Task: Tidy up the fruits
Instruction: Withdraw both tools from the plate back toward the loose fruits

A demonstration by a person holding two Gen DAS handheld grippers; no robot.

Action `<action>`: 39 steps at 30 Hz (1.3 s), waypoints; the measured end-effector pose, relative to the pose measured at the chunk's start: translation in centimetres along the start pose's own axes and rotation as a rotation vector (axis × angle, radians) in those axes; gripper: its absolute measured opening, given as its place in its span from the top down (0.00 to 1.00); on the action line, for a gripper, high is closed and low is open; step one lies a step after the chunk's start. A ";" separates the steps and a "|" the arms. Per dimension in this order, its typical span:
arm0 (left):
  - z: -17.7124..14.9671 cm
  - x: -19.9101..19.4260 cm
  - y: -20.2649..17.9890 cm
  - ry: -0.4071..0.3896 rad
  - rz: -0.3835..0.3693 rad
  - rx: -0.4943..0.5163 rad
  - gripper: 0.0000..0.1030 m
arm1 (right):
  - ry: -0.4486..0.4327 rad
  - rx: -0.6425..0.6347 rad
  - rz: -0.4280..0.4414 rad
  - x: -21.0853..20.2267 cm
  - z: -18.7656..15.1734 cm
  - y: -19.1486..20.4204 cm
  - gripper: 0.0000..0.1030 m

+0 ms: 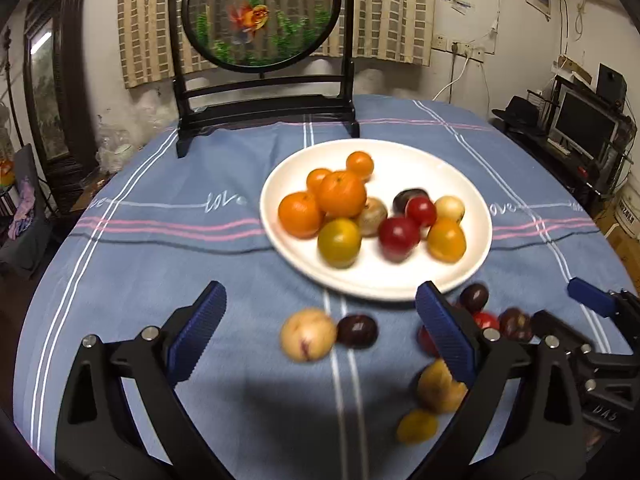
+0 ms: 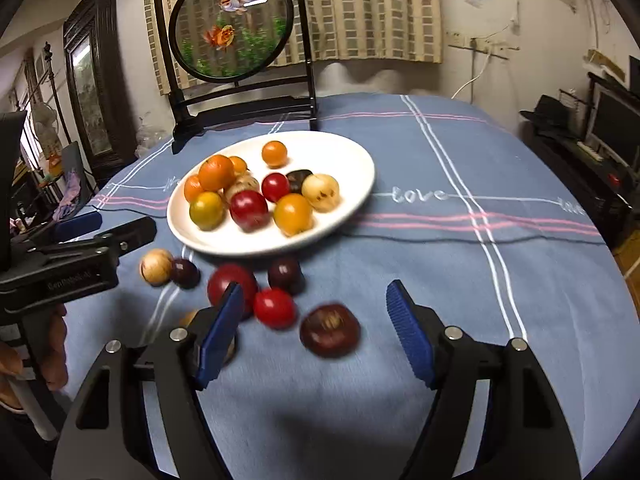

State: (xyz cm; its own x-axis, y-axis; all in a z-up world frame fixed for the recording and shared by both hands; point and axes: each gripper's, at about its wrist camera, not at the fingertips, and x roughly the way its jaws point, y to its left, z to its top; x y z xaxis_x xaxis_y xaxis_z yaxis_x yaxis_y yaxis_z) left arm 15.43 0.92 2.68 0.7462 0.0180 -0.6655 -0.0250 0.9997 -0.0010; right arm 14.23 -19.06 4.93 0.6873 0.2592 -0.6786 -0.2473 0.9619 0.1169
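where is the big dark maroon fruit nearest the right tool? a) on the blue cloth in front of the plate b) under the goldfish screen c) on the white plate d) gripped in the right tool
a: the dark maroon fruit lies on the blue cloth, nearer than the white plate, untouched between the open right tool fingers.

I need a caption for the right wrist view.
Open right gripper above loose fruits near the white plate of fruit.

White plate (image 2: 352, 184) (fruit-filled), loose fruits (image 2: 330, 330) nearby
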 end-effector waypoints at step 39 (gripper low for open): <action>-6.7 0.2 3.2 0.209 -0.064 -0.027 0.03 | 0.205 -0.097 -0.127 3.0 -1.8 -0.7 0.33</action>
State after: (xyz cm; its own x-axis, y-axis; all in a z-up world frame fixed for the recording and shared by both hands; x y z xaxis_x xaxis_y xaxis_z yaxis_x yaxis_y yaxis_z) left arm 11.06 3.96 -2.43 0.5926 -0.0524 -0.8038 -0.0018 0.9978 -0.0663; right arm 15.27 -19.11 1.50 0.5671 0.1040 -0.8170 -0.2390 0.9701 -0.0424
